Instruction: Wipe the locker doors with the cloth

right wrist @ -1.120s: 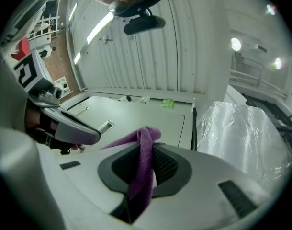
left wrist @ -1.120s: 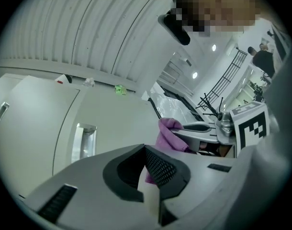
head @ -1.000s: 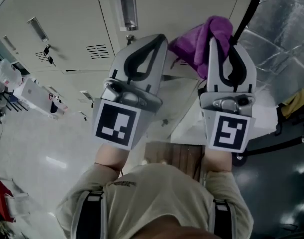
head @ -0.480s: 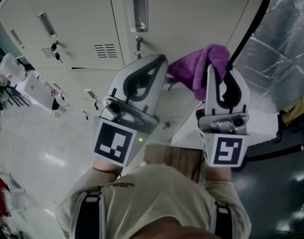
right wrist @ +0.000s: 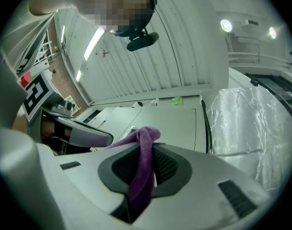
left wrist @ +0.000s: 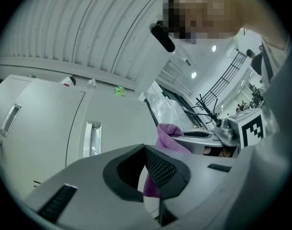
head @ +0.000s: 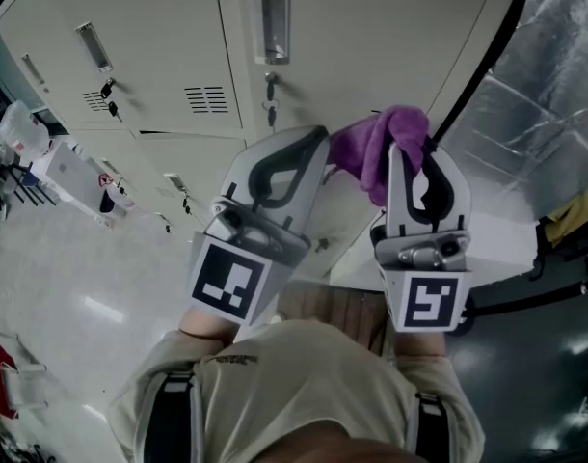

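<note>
Where the purple cloth (head: 376,143) is pinched, the right gripper (head: 408,157) has its jaws clenched on a fold of it, as the right gripper view shows: a band of fabric runs down between the two dark pads and a bunched loop stands above their tips. In the head view the rest of the cloth spills to the left of those jaws, toward the left gripper (head: 316,138). It is held up before the lower part of a pale locker door (head: 371,37); whether it touches the door cannot be told. The left gripper lies just beside the right one, its jaws closed tip to tip on nothing, with the cloth showing beyond them in the left gripper view. On the door, farther off, are a recessed handle (head: 268,25) and below it a lock with a key (head: 269,90). Left of this is a neighbouring door with vent slots (head: 205,98). A black cable (head: 482,51) runs along the locker's right edge, and crinkled silvery sheeting (head: 545,104) lies to its right.
</note>
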Motion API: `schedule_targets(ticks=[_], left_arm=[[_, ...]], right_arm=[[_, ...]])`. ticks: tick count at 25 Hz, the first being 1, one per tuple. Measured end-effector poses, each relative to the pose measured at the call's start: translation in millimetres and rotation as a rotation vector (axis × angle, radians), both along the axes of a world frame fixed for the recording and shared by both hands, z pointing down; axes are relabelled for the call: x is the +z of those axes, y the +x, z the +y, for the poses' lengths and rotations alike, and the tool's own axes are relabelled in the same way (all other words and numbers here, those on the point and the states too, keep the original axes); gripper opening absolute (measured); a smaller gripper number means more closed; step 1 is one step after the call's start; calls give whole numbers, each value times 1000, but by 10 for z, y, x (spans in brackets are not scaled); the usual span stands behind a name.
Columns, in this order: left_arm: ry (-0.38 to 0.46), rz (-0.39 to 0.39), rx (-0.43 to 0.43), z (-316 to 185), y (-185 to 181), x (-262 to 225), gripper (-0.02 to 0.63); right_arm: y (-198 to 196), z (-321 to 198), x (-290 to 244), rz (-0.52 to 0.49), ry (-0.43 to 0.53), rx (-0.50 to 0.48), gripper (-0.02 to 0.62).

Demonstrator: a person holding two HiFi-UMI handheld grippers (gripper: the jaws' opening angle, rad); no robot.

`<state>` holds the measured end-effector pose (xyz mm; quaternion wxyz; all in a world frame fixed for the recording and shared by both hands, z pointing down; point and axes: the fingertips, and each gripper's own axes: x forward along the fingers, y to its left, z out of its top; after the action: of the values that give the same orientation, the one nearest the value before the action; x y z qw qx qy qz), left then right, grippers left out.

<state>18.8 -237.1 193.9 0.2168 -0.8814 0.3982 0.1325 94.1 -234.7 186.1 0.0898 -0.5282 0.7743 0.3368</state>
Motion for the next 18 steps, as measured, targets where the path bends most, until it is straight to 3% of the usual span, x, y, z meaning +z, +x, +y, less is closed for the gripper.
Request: schedule_targets(ticks=[18], left_arm=[[-4,-16,3,-7,3,45,2]], right_arm=[[-55,-29,62,13,-23,-6,51]])
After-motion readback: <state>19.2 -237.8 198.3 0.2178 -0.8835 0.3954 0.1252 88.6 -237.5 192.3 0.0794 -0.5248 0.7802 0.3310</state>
